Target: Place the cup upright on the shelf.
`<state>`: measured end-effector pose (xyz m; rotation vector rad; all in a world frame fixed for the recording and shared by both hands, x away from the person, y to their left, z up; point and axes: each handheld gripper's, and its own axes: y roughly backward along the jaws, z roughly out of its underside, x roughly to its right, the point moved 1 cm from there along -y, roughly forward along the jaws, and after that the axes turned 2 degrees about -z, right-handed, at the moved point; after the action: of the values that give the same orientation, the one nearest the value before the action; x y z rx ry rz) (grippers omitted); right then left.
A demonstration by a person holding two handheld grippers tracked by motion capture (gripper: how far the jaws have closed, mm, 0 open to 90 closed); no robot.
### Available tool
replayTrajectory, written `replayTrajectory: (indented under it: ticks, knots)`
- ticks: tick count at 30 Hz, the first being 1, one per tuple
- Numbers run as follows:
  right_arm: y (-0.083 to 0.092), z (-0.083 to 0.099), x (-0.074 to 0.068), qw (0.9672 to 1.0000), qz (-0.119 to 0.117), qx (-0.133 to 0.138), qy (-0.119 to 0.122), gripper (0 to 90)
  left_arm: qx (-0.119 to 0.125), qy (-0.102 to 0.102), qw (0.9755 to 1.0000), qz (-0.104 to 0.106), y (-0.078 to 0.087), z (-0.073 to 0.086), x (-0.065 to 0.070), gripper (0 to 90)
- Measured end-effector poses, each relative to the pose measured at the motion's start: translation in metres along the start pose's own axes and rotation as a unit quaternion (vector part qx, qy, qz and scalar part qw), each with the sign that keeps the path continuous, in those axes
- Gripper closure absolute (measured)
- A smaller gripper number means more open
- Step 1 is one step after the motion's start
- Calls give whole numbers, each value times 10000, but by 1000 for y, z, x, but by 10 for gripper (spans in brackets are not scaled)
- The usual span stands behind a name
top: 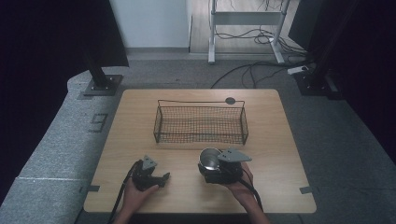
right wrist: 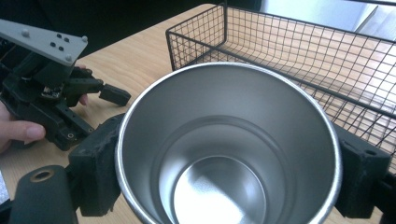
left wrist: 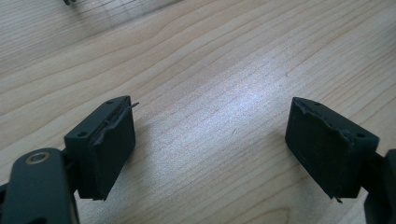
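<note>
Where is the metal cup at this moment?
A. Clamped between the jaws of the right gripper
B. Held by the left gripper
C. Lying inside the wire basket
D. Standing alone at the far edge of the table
A: in the right gripper view the metal cup sits between the two black jaws, which press on its sides; the wire basket lies beyond it.

The high view looks forward and down from above the near edge of the pale wooden table (top: 280, 140), taking in its whole top. The left gripper view sits close over bare tabletop (left wrist: 224, 70). The right gripper view, also close, faces the black wire mesh basket (right wrist: 289, 51), shared with the high view (top: 201, 123).
</note>
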<state>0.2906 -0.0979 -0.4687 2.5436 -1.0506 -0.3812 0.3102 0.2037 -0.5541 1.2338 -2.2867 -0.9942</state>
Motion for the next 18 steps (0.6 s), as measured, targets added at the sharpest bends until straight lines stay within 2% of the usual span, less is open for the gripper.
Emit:
replayTrajectory:
  ticks: [18]
  knots:
    - [8,-22,8,9997,188,173,41,139,-1,-4,10000,0,0,0,0,160]
